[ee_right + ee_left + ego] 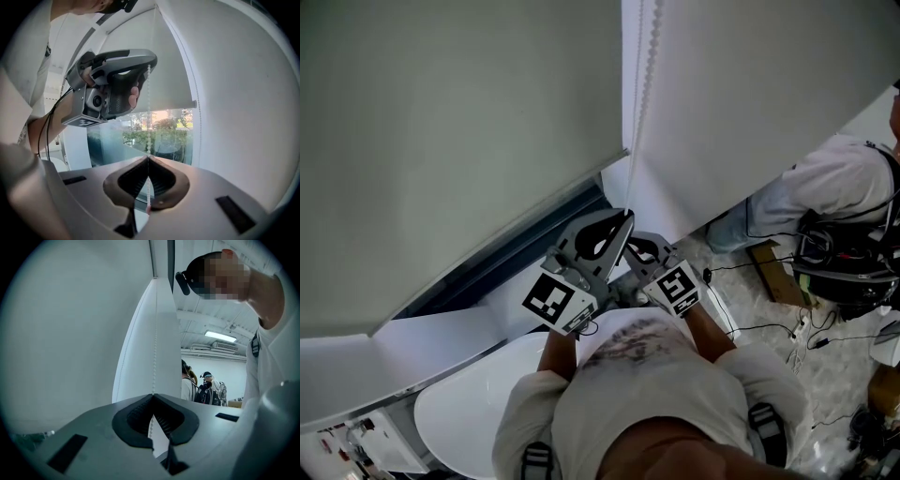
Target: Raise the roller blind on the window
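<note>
The bead chain [148, 103] is pinched by the left gripper [153, 399] and, lower on the chain, by the right gripper [148, 160]. If it is pulled crooked, beads could be let slip.

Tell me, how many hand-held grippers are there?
2. The left hand-held gripper is higher up, shut on the bead chain. The right hand-held gripper is just below it, shut on the same chain.
</note>
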### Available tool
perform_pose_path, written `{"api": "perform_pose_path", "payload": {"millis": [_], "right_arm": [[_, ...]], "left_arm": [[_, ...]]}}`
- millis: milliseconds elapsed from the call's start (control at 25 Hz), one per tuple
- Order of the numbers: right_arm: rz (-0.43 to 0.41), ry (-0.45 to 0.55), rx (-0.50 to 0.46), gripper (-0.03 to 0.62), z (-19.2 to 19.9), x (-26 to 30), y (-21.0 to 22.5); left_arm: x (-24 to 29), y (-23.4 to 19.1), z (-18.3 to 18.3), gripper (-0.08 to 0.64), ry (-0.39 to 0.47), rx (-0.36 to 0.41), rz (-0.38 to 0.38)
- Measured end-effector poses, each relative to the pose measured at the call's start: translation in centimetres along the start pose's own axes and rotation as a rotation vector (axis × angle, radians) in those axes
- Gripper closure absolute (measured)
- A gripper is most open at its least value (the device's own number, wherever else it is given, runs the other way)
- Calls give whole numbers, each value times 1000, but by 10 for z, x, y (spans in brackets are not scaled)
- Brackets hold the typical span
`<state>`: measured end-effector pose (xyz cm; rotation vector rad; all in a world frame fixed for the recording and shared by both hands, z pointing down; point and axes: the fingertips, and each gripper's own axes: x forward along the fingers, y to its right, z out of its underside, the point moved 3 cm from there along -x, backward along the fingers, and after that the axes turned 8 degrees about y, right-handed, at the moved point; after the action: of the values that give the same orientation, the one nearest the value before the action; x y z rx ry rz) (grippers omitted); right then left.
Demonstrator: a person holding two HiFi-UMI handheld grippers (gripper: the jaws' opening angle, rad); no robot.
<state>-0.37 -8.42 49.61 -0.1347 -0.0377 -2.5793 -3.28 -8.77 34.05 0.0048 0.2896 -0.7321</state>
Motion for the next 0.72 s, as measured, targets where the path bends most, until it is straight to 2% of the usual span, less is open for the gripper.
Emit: {"api": "perform_pose_path", "payload": {"millis": [360,720], "right_arm": [[-7,-64,25,531,33,4,1],[-20,-170,44,531,76,3,-3]], "left_arm": [[-8,-3,32,554,-46,-18,-25],[-18,-4,75,554,-110,-51,-47]]}}
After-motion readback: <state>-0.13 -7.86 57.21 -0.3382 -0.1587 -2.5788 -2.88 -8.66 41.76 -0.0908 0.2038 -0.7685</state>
